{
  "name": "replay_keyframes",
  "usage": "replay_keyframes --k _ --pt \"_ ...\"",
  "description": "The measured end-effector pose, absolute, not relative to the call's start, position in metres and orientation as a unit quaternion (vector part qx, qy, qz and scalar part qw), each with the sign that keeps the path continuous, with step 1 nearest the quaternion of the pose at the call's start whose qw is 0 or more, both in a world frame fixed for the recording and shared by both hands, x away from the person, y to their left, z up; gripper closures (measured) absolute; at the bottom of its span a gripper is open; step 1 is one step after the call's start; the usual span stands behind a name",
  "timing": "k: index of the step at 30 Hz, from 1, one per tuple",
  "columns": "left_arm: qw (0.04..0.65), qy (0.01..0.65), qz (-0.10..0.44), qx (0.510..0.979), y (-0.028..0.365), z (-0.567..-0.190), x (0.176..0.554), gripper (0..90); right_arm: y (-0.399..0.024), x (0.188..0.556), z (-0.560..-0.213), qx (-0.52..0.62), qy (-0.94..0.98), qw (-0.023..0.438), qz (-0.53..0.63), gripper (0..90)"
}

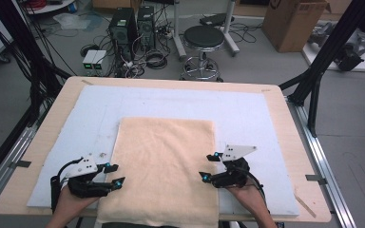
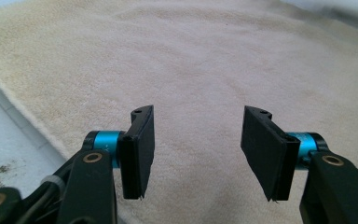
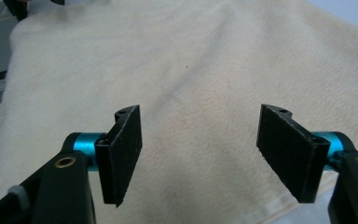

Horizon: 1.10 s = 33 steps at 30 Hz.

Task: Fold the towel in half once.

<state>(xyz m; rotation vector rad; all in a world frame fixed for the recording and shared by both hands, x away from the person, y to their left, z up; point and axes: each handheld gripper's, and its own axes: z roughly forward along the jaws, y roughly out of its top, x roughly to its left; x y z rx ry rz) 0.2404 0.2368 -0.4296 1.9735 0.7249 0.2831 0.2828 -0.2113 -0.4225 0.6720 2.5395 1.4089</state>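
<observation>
My left gripper [image 1: 115, 175] and right gripper [image 1: 209, 166] are both black-bodied, each topped with a grey three-cornered plate drilled with small holes. A black cable trails from each back toward my forearms, which are bare, no sleeves in view. In the gripper views, each jaw carries a flat black rectangular pad fixed by a small screw, mounted on a blue anodised collar, with brass-coloured pivot bushings on the black links.

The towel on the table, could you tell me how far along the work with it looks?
Done: the towel lies flat on the white mat, its near edge hanging over the table front. In hand: nothing; the left gripper and right gripper flank its sides, jaws open, gripping no cloth. Left: probably grasping and folding it; no fold shows.
</observation>
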Motion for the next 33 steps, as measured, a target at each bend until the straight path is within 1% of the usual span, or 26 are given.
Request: replay_keyframes --k 8,17,21,24,33 --pt "0.487 0.316 0.117 0.806 0.238 -0.427 0.25 42.5 -0.208 0.296 -0.417 0.227 0.848 0.089 0.47 27.8" --pt "0.488 0.338 0.129 0.795 0.247 -0.418 0.273 42.9 -0.21 0.31 -0.41 0.239 0.845 0.091 0.47 27.3" --pt "0.493 0.34 0.132 0.79 0.249 -0.414 0.283 43.2 -0.21 0.317 -0.408 0.239 0.844 0.097 0.47 27.4" --pt "0.486 0.342 0.136 0.793 0.248 -0.412 0.291 43.3 -0.209 0.323 -0.406 0.239 0.846 0.097 0.467 27.3" --pt "0.486 0.334 0.145 0.794 0.239 -0.397 0.31 42.9 -0.207 0.343 -0.392 0.237 0.848 0.106 0.463 27.3"
